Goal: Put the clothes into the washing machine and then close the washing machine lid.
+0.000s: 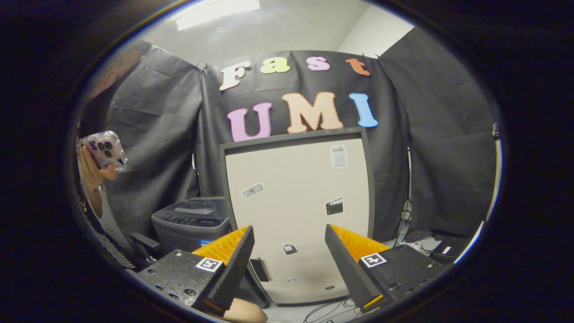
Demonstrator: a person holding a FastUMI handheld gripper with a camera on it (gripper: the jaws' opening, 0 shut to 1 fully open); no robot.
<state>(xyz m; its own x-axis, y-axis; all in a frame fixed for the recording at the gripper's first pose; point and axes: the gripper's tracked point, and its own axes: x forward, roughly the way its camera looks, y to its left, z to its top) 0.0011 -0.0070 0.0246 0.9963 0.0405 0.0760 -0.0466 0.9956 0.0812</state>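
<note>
Frankly, my main worry is the aim. The tongs (289,228) stand wide with nothing between the fingers, and they point at the beige panel (300,188) just right of the washer (190,222) rather than at the washer itself. Pushing straight ahead would knock that panel. A quick swing toward the washer could clip the panel's near edge, which stands right against the washer's side. Left of the washer a person holds up a phone (105,150), close enough that an overshoot past the washer might reach their hand (92,172). On the floor to the right of the washer, in front of the panel, cables (327,312) lie loose and could snag anything dragged low. The washer sits ahead and to the left of the left finger, partly hidden behind it. Its lid (193,210) looks to be down and flat, which fits a load already shut inside as well as a drum awaiting one. A rounded lump (244,314) lies on the near side of the washer, under the left finger; it may be cloth or a hand, I cannot tell.
</note>
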